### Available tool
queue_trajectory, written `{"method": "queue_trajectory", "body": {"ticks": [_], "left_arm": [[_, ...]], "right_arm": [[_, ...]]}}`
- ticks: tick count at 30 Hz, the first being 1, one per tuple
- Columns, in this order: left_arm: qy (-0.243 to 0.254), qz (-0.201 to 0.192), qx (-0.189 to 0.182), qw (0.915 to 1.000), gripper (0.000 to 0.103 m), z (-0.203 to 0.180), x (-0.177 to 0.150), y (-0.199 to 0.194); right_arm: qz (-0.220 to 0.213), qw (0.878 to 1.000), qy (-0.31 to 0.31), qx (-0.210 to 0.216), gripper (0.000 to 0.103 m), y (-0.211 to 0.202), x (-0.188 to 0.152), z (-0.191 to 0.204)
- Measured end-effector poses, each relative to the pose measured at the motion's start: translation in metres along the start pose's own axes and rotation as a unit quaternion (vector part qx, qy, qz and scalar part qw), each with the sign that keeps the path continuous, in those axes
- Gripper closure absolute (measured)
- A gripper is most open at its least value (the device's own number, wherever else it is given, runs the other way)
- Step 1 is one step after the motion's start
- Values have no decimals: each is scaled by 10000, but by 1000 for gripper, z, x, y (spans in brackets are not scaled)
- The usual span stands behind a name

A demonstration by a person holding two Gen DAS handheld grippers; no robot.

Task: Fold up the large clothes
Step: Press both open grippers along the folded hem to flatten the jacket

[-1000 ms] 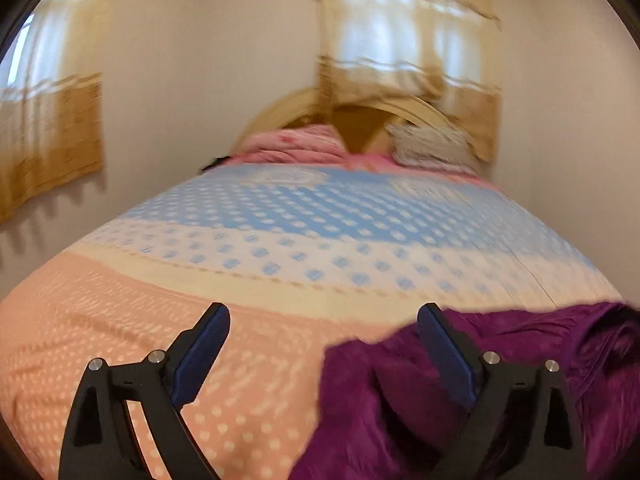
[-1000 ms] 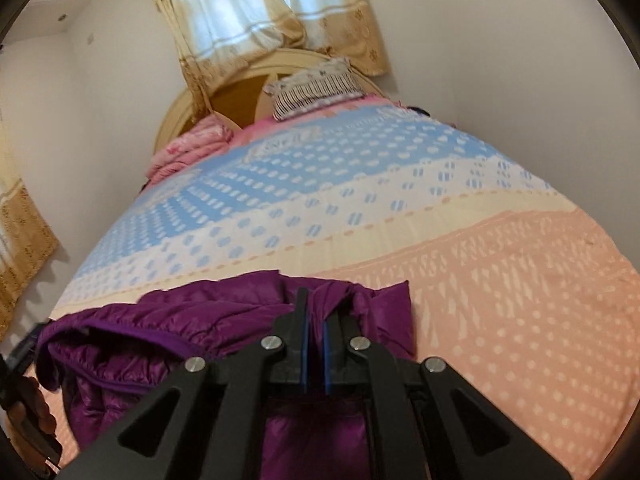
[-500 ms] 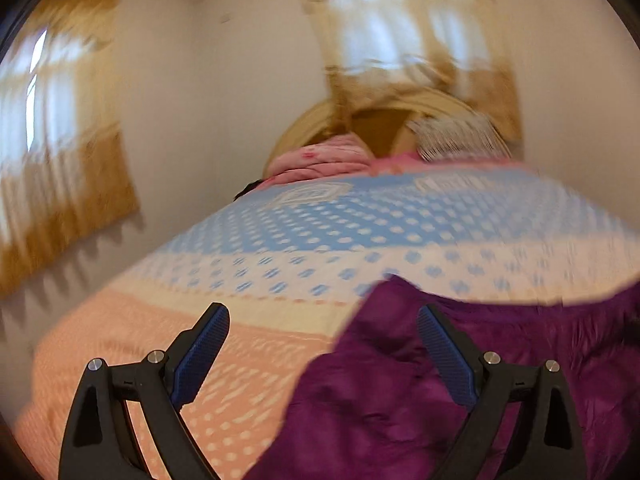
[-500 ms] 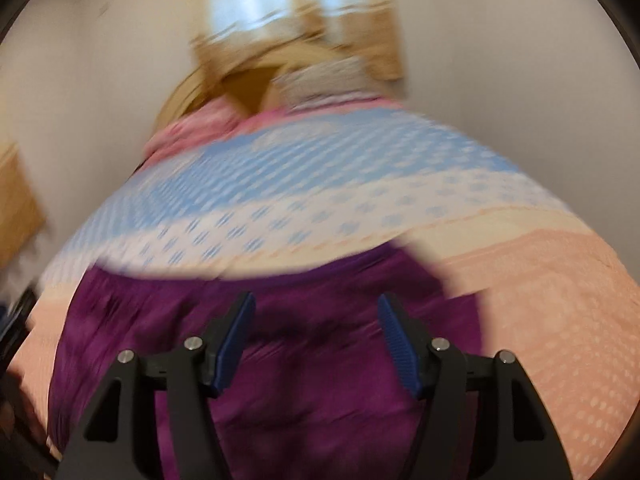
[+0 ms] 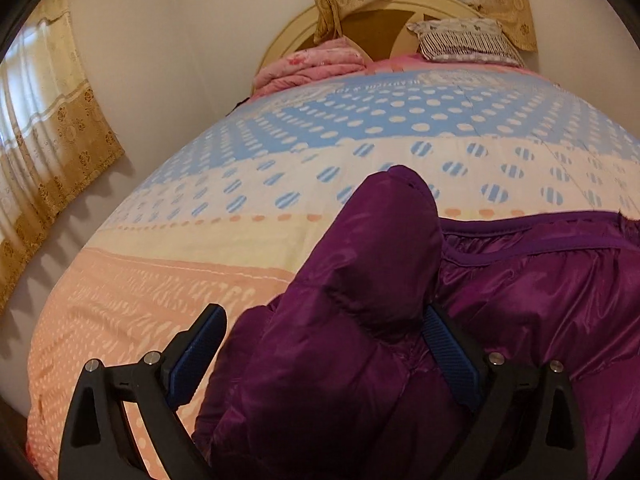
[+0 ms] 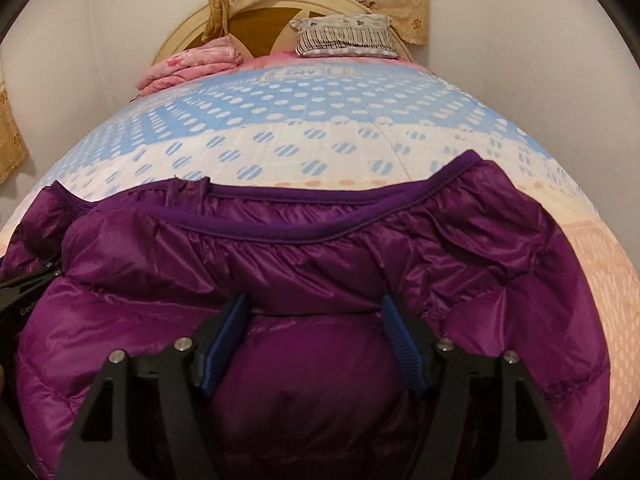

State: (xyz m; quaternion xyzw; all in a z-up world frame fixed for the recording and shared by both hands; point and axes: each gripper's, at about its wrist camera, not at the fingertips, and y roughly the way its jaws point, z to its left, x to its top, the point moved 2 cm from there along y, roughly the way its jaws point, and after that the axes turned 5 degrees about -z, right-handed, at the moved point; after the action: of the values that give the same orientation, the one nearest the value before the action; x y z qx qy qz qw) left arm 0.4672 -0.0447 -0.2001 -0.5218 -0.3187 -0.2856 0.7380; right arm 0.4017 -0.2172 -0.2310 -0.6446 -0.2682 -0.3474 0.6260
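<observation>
A purple puffer jacket [image 6: 360, 248] lies spread across the near end of the bed, its banded edge toward the headboard. My right gripper [image 6: 312, 336] hangs just over the jacket's middle. Its jaws are opening, and puffy fabric bulges between the blue pads without being pinched. In the left wrist view, a folded sleeve of the jacket [image 5: 372, 264] runs up between the wide jaws of my left gripper [image 5: 324, 344]. The left gripper is open; its left pad [image 5: 196, 356] stands clear of the fabric over the bedspread. A black part of the left gripper [image 6: 24, 292] shows at the right view's left edge.
The bedspread [image 5: 248, 184] has pink, cream and blue dotted bands and stretches far beyond the jacket. A striped pillow [image 6: 344, 36] and a folded pink blanket [image 6: 192, 64] lie by the round headboard [image 6: 256, 20]. Walls close in on both sides, with curtains [image 5: 44, 120] at left.
The right gripper, shut on the jacket a second ago, has opened and let it go. Both grippers have sunk toward the jacket, which now lies flatter. The sleeve has come between the left jaws.
</observation>
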Motion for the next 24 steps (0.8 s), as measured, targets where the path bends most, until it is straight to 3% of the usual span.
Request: {"method": "queue_trajectory", "body": {"ticks": [10,24], "left_arm": [[51,330,-32,9994,1,-6,-5,6],[60,443,-54,9990,1,-4,-7,9]], "right_arm": [[240,9997,-52,-49,29,9,-3,6],[350,9986,-279,-288,27,16,-2,12]]}}
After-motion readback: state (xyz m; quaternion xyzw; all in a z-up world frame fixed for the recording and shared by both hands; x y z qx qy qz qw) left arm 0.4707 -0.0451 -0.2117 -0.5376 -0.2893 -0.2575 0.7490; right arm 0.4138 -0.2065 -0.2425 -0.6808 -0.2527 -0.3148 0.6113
